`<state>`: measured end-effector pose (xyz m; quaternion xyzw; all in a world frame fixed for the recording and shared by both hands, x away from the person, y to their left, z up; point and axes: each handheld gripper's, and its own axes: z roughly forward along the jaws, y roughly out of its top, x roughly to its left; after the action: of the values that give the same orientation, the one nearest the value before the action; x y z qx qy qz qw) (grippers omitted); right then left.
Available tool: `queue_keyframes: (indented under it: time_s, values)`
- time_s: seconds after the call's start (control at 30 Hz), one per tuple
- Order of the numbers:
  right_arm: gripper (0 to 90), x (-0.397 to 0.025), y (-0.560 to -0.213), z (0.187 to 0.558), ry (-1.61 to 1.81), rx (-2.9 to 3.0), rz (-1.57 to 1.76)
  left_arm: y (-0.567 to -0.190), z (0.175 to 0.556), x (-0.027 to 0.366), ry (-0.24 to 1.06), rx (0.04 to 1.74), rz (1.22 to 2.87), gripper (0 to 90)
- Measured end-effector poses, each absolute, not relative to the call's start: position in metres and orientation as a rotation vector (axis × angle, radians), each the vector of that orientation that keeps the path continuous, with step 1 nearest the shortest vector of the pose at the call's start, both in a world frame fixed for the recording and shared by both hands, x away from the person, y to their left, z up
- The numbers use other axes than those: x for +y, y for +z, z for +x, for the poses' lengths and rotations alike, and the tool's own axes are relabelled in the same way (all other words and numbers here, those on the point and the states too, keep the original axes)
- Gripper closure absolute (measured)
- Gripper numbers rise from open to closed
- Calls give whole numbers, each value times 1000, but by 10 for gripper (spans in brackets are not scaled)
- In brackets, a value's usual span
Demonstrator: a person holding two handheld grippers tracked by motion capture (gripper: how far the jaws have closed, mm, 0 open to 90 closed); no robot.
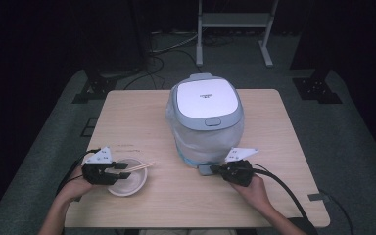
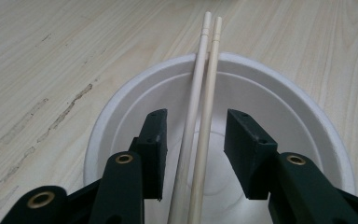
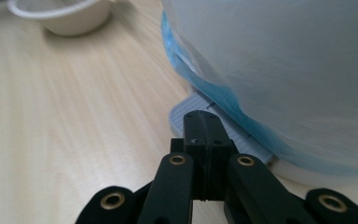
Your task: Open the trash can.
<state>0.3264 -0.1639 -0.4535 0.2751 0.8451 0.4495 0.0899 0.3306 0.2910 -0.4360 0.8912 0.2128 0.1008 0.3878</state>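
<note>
A white bowl (image 1: pixel 127 187) (image 2: pixel 279 93) sits near the table's front left, with a pair of wooden chopsticks (image 1: pixel 141 167) (image 2: pixel 205 70) lying across its rim. My left gripper (image 1: pixel 122 171) (image 2: pixel 196 126) hovers over the bowl, open, with the chopsticks running between its jaws and apart from both pads. A white and grey rice cooker (image 1: pixel 205 107) (image 3: pixel 284 56), lid down and wrapped in clear plastic, stands mid-table. My right gripper (image 1: pixel 214 169) (image 3: pixel 206 119) is shut with nothing in it, its tip at the grey tab (image 1: pixel 204 170) (image 3: pixel 179 112) at the cooker's base.
The wooden table (image 1: pixel 274 127) has bare room to the right and along the front. The bowl (image 3: pixel 65 16) appears at the top left of the right gripper view. Behind the table stand a metal frame (image 1: pixel 235 24), black stands and floor cables (image 1: pixel 161 58).
</note>
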Motion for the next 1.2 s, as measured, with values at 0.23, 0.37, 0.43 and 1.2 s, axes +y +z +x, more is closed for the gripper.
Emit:
queue_keyframes:
  time_s: [0.23,0.37,0.43,1.2]
  values:
    - [900,-153,-462,337,1325,2462,863,-436,330,294,254,544,2253,589]
    - [900,-149,-464,343,1326,2426,863,-437,329,295,255,545,2246,581]
    - [900,-146,-465,341,1315,2411,838,-438,329,295,254,542,2248,581]
    - [900,-137,-479,339,1179,2421,787,-435,334,284,241,504,2342,627]
